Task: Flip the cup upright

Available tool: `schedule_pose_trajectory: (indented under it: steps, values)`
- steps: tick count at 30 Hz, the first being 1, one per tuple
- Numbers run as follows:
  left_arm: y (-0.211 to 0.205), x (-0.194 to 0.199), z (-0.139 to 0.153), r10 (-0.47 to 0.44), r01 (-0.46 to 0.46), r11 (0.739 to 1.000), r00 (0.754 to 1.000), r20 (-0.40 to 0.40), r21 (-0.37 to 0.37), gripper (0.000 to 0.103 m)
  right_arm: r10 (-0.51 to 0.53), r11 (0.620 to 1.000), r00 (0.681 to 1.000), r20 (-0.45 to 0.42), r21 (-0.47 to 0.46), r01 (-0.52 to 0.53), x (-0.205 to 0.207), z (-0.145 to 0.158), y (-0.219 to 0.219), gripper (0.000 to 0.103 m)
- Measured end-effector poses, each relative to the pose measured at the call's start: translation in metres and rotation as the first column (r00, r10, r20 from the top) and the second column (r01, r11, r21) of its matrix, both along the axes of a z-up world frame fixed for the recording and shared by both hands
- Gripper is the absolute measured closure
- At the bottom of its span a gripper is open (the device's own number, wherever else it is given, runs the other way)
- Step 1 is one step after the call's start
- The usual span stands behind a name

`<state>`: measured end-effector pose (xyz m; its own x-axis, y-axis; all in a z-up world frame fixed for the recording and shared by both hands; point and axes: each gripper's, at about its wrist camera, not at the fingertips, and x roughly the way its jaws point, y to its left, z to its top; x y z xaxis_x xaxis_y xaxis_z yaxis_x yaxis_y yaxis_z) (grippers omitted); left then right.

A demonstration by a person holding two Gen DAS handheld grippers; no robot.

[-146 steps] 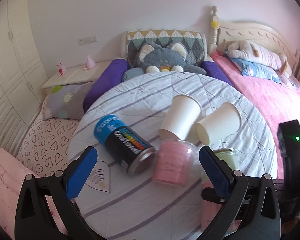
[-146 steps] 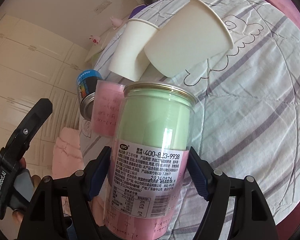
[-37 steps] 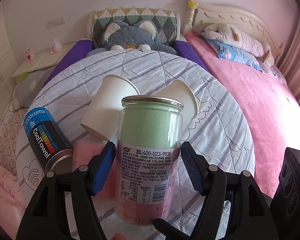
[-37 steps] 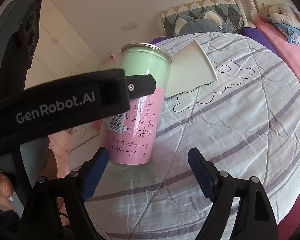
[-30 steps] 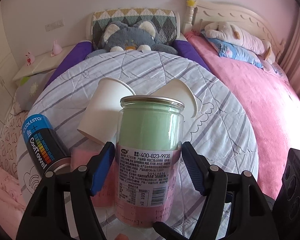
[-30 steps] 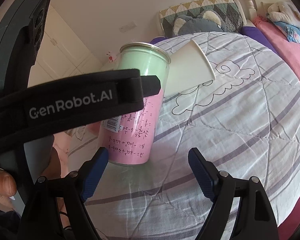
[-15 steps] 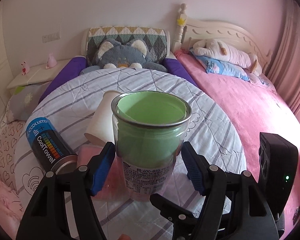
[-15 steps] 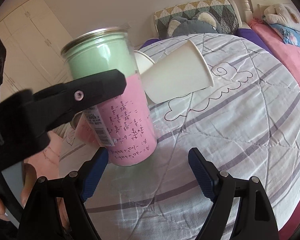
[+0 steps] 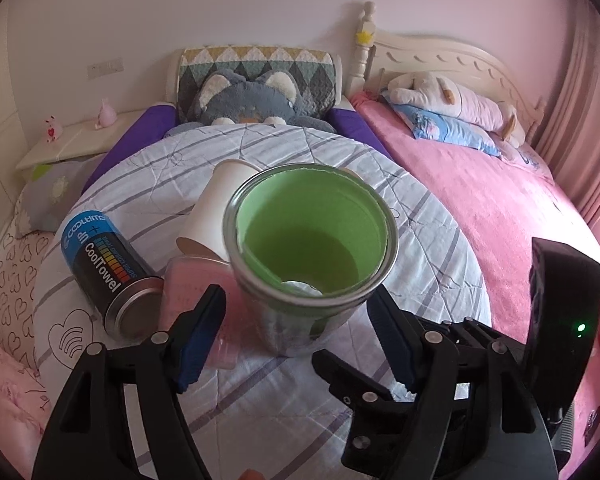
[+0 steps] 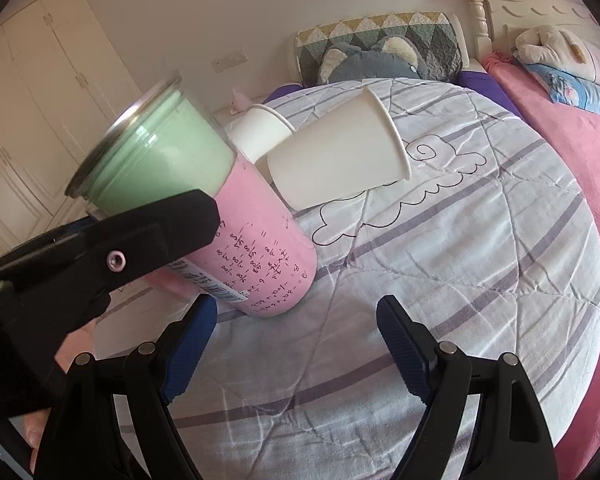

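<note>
A clear cup (image 9: 312,256) with a green and pink paper lining stands upright, mouth up, on the striped round table (image 9: 260,400). It also shows in the right wrist view (image 10: 236,224), its base on the cloth. My left gripper (image 9: 296,336) is open, its blue pads apart on either side of the cup and not touching it. My right gripper (image 10: 296,336) is open and empty, just right of and in front of the cup.
Two white paper cups (image 10: 336,156) lie on their sides behind the clear cup. A black CoolTowel can (image 9: 108,272) and a pink cup (image 9: 196,292) lie on their sides at its left. A pink bed (image 9: 480,208) is to the right.
The left gripper has let go of the cup: its pads have spread apart. It has risen and tilted, so it now looks down into the cup. The right gripper stays open.
</note>
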<state>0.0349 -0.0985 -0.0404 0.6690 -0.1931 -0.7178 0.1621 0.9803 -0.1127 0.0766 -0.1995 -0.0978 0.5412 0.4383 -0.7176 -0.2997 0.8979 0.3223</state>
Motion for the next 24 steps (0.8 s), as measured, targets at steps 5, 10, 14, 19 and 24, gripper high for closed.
schedule_pose_trajectory:
  steps: [5, 10, 14, 19, 24]
  values:
    - [0.011, -0.019, 0.011, -0.004, 0.004, 1.000, 0.999, 0.033, -0.013, 0.016, -0.041, 0.999, 0.998, 0.048, -0.031, 0.043, -0.017, 0.020, -0.001, 0.020]
    - [0.031, -0.044, 0.029, 0.021, -0.023, 0.999, 0.996, 0.089, 0.022, 0.007, -0.094, 0.992, 0.992, 0.082, -0.075, 0.100, -0.038, 0.044, 0.000, 0.020]
    - [0.049, -0.062, 0.041, 0.061, -0.070, 0.996, 0.989, 0.134, 0.062, 0.005, -0.127, 0.985, 0.984, 0.127, -0.104, 0.140, -0.058, 0.063, 0.004, 0.020]
    - [0.065, -0.082, 0.055, 0.096, -0.116, 0.988, 0.978, 0.187, 0.101, 0.002, -0.160, 0.961, 0.969, 0.186, -0.194, 0.196, -0.071, 0.083, 0.017, 0.020]
    - [0.075, -0.101, 0.068, 0.098, -0.129, 0.985, 0.965, 0.245, 0.111, 0.001, -0.183, 0.937, 0.953, 0.240, -0.250, 0.243, -0.086, 0.101, 0.031, 0.020]
